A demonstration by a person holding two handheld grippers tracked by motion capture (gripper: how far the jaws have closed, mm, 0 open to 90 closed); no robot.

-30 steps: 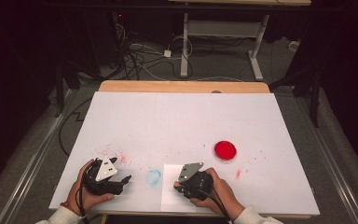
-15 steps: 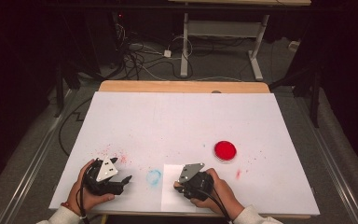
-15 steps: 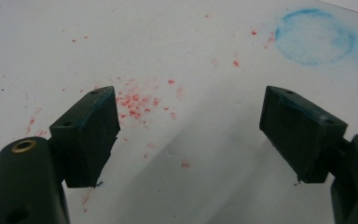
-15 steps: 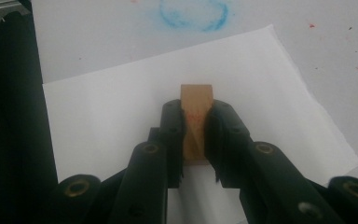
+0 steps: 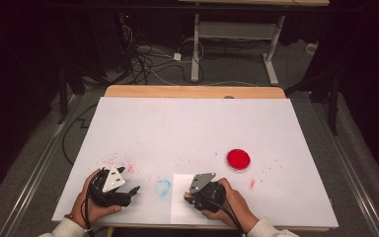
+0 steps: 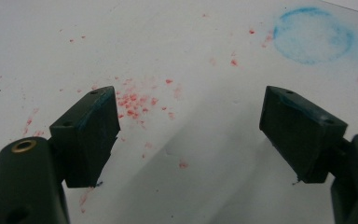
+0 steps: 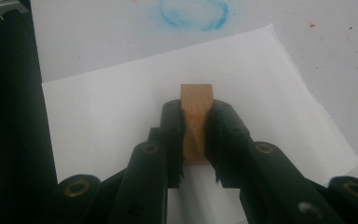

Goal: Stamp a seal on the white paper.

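Note:
My right gripper is shut on a small wooden block with red marks on its side. It holds the block over a white sheet of paper near the table's front edge. In the high view the right gripper rests at the sheet of paper, in the person's right hand. The left gripper lies at the front left with nothing in it. Its jaws stand wide apart in the left gripper view, above red specks. A round red disc lies to the right, beyond the right hand.
A blue ring stain marks the white table cover between the two grippers; it also shows as a blue ring ahead of the left jaws. Red specks are scattered at the left. Cables and desk legs lie on the floor behind the table.

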